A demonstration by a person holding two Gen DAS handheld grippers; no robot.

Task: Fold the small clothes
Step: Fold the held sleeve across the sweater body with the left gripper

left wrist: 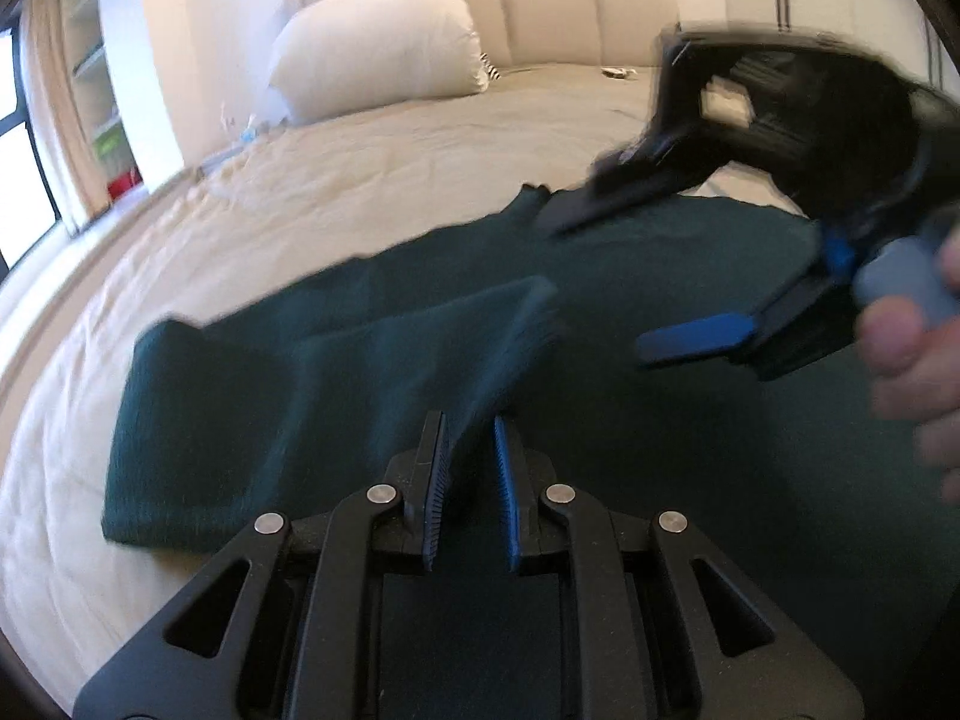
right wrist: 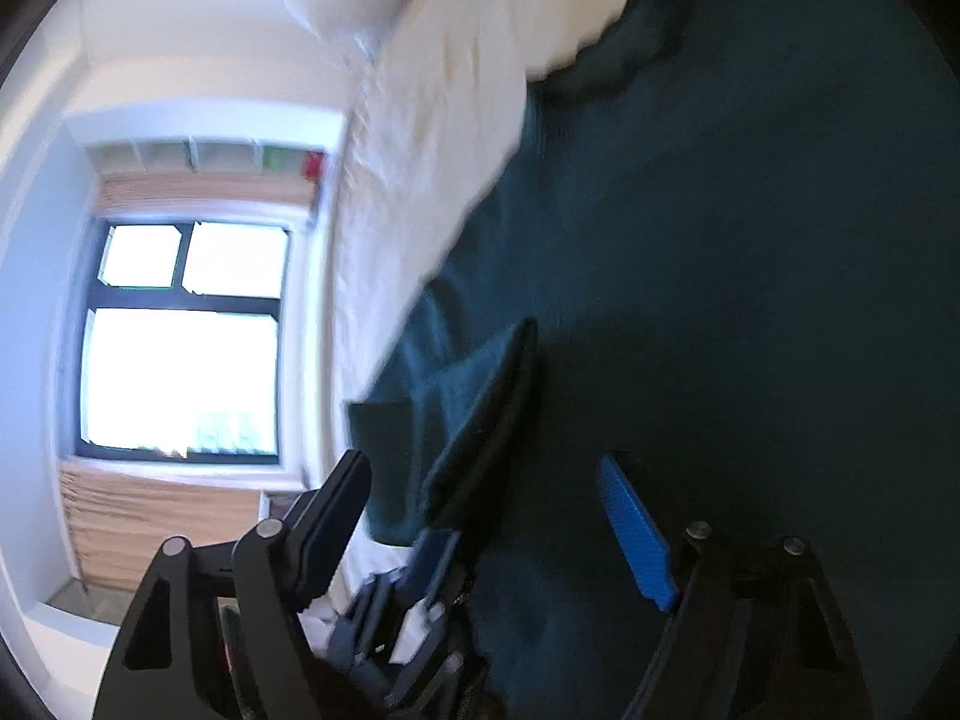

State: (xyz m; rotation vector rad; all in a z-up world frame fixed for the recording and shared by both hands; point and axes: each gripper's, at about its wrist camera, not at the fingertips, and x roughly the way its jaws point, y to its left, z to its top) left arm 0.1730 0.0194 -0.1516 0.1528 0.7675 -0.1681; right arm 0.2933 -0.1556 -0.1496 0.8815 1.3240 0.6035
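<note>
A dark teal garment [left wrist: 336, 324] lies spread on the bed. In the left wrist view my left gripper [left wrist: 470, 426] is shut on a raised fold of the garment [left wrist: 480, 354], held just above the rest of the cloth. My right gripper [left wrist: 600, 276] hovers over the garment at the right, jaws wide apart and empty, blurred. In the right wrist view the garment [right wrist: 720, 240] fills the right side. My right gripper [right wrist: 486, 480] is open there, its blue pad [right wrist: 636, 534] on the right. My left gripper [right wrist: 438, 558] with the lifted fold [right wrist: 480, 426] shows between the fingers.
The beige bed sheet [left wrist: 360, 168] stretches to a padded headboard [left wrist: 540, 6], with a white pillow [left wrist: 378, 42] at the back. A shelf [left wrist: 96, 96] and a window [right wrist: 180, 336] stand beyond the bed's left edge. A small object [left wrist: 618, 72] lies near the headboard.
</note>
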